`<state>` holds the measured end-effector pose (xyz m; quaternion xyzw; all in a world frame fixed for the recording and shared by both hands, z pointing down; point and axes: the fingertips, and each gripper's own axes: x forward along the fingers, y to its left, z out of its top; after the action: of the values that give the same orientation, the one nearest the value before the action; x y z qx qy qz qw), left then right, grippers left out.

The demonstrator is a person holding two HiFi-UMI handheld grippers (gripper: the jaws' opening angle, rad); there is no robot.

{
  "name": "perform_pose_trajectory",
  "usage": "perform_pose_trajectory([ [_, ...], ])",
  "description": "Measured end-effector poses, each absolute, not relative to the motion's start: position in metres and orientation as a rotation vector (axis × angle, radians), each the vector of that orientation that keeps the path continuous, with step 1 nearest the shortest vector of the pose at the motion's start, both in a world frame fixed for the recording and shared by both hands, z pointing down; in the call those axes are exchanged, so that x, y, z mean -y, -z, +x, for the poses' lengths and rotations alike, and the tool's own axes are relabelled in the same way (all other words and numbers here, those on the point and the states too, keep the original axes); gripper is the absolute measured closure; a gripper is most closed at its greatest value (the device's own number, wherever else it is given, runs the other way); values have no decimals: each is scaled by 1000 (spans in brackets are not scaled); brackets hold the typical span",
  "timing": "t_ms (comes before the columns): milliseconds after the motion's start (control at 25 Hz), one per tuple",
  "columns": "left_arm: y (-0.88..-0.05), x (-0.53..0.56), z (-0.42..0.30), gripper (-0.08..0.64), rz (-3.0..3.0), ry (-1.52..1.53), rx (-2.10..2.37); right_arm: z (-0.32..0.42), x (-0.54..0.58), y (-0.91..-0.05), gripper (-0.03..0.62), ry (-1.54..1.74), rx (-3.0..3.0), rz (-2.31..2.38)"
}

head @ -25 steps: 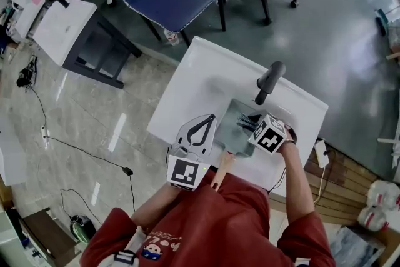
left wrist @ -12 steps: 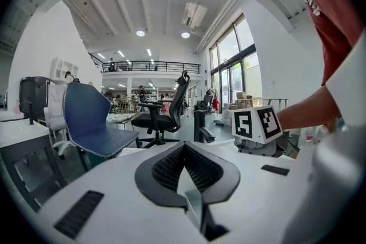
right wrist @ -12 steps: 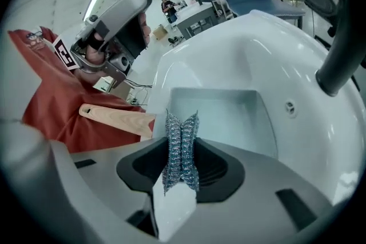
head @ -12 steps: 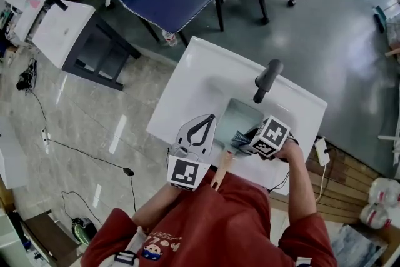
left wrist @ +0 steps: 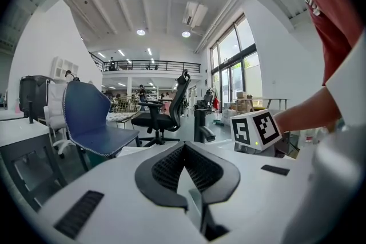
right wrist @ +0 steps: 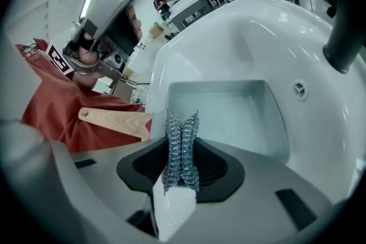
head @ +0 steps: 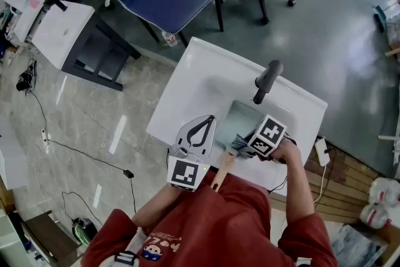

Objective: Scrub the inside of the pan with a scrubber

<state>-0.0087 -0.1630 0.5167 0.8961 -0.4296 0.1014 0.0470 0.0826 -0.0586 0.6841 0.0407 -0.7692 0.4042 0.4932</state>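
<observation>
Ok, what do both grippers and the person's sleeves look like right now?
The left gripper and right gripper match: pale grey bodies, black ribbed jaws, each with a white cube of black square markers. The person wears a red short-sleeved shirt.

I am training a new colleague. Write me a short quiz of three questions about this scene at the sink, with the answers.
1. True or false: the left tool grips the pan's handle.
2. What is the right tool shut on? A) a sponge B) a scrubber C) a cloth
3. Fill the gap: the pan lies in the ____.

Key: 1 false, its jaws are together on nothing; 2 B; 3 sink.
</observation>
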Motion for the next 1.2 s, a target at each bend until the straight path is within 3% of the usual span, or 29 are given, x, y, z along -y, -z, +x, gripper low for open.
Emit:
perform_pose_trajectory([
  [1200,-517,164,-1,548,2743,-325,1279,127,119,-729,440,-739,1814,392],
])
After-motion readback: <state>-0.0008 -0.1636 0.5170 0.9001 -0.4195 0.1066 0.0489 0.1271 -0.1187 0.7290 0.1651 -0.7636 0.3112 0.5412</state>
